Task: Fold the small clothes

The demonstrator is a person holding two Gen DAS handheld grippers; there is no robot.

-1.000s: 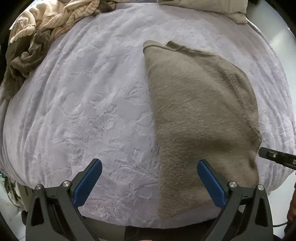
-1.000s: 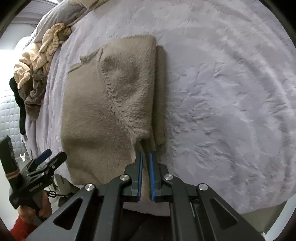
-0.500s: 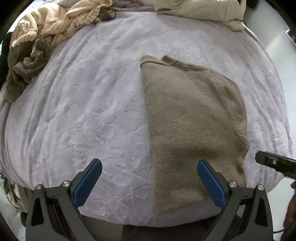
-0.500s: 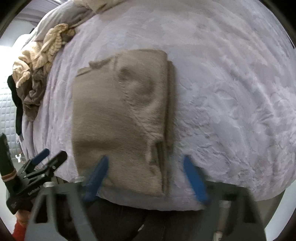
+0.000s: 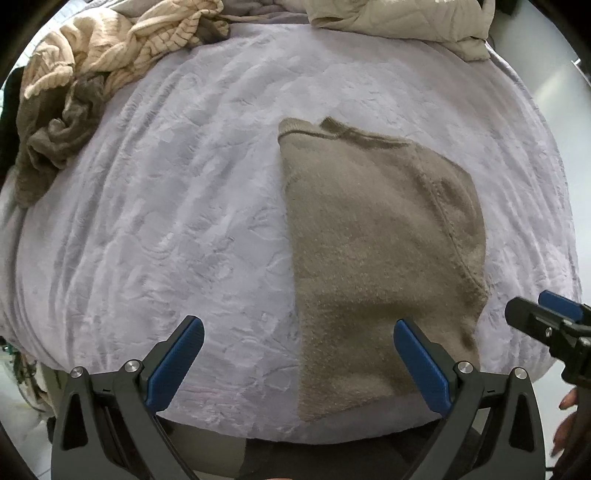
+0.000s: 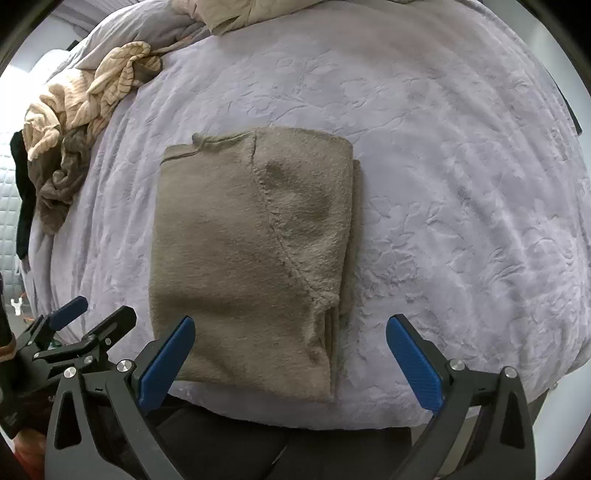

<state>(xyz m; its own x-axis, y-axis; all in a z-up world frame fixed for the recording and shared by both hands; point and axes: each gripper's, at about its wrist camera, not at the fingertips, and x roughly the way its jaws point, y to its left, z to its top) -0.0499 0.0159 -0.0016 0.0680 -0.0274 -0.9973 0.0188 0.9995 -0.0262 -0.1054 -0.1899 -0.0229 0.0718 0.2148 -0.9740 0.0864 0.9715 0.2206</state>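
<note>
we hold the left gripper point(image 5: 295, 363) and right gripper point(image 6: 290, 358) with fingers spread wide, gripping nothing. the folded sweater point(image 6: 251, 258) lies flat on the blanket point(image 6: 443, 166), near its front edge.

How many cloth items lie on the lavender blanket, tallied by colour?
Taupe folded garment: 1
Cream striped crumpled garment: 1
Brown-grey crumpled garment: 1
Beige quilted piece at the far edge: 1
Total: 4; the heap may hide more.
</note>
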